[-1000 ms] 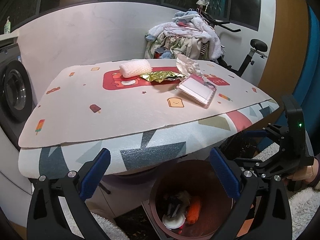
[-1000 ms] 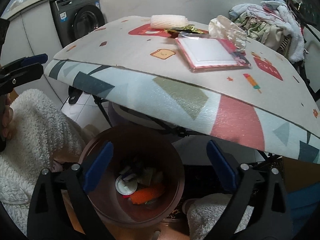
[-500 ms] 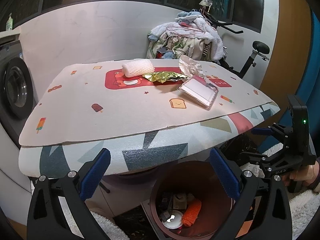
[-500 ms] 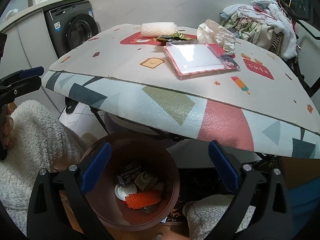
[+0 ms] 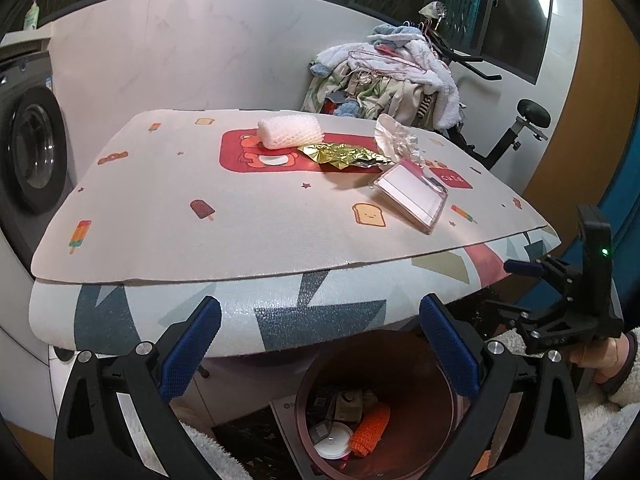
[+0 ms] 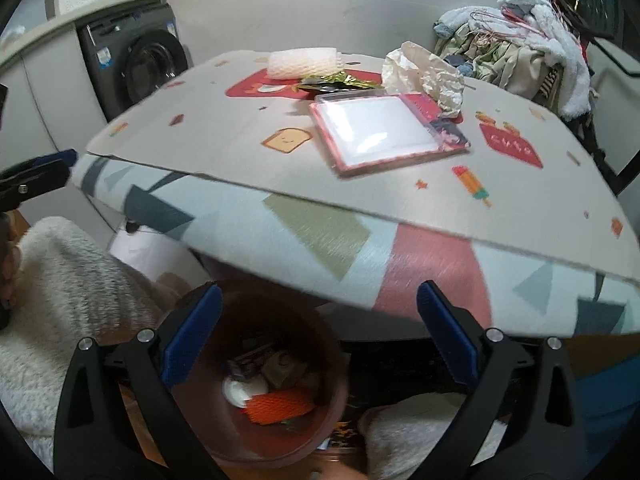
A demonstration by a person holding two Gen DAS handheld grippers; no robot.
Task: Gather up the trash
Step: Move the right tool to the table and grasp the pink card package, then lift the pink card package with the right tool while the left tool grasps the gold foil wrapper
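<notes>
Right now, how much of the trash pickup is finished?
Partly done: the bin under the table already holds an orange foam net, a round lid and small boxes. Nothing is in hand; the left hand-held gripper and right hand-held gripper are open and empty. Left on the table: white foam net, gold wrapper, crumpled paper, pink-framed packet.

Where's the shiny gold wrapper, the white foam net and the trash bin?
gold wrapper [image 5: 344,154]: left wrist view, middle of the crinkled foil.
white foam net [image 5: 290,133]: left wrist view, centre of its mesh.
trash bin [image 6: 320,344]: right wrist view, inner right wall.
</notes>
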